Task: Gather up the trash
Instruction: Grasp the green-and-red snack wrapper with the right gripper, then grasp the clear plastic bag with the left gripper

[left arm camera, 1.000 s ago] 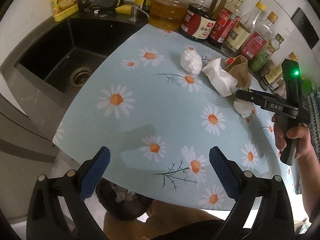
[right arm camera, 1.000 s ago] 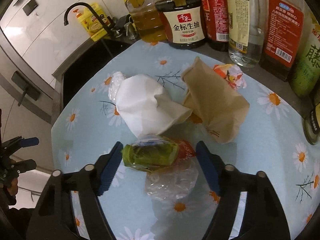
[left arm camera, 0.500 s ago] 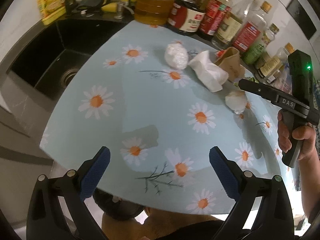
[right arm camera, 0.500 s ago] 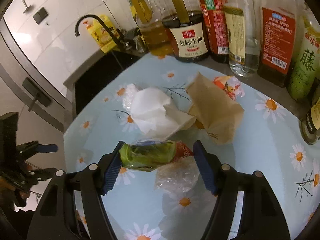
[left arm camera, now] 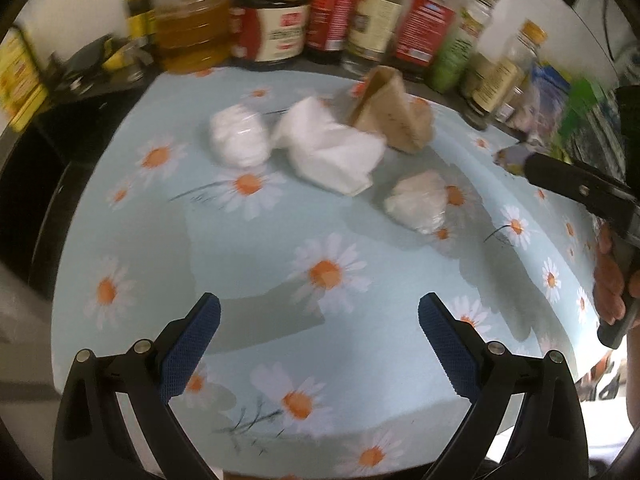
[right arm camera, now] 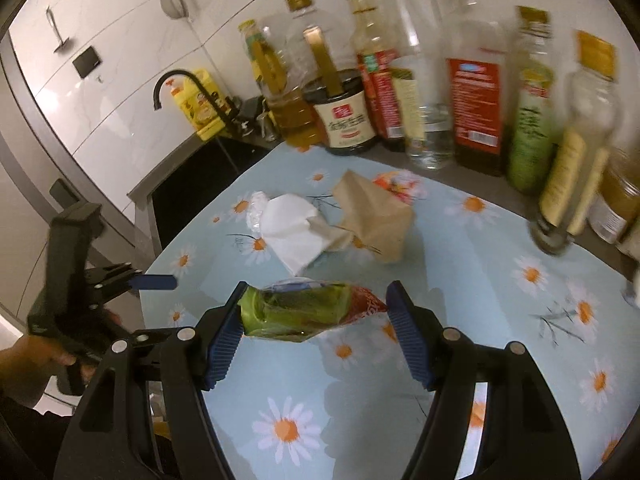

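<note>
A: Which step? Where's the trash?

B: Carrying. Right gripper (right arm camera: 316, 320) clamped on a green wrapper (right arm camera: 304, 312), lifted clear of the counter (right arm camera: 460, 360). Left gripper (left arm camera: 320, 332) wide open, empty, above the near edge.

A: Next?

B: Probably a bin drop, none visible. Then tissue (left arm camera: 332, 152), bag (left arm camera: 396, 120), two wads mid-counter.

Bottle labels (left arm camera: 416, 28) blurred; right hand (left arm camera: 612, 280) cut off by edge
</note>
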Motion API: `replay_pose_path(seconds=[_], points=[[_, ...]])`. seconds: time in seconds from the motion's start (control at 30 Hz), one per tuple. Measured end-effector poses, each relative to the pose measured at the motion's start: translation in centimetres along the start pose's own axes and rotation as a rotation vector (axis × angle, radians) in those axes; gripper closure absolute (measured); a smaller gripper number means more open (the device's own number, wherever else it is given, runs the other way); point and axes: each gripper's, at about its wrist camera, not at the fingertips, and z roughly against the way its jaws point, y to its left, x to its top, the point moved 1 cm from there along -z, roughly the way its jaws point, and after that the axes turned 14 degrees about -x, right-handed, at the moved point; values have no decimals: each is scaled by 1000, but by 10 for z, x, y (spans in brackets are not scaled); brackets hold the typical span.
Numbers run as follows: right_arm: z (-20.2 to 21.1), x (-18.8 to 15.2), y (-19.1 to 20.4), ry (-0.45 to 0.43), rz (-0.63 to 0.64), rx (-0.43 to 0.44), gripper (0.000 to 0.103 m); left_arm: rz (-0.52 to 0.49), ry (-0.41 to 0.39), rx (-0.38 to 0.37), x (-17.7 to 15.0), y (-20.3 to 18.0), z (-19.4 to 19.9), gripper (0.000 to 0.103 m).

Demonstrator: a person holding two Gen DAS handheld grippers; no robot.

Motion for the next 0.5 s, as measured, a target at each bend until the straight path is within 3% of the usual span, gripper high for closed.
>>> replay_pose_path(seconds=[0.23,0.5], points=[[28,-30,-31,-15,-98,-64,34,-141,47,-62,31,-38,-30,7],[45,-65,-57,-17,-191,-106,34,-232,59,-81,57,-63,-62,8]])
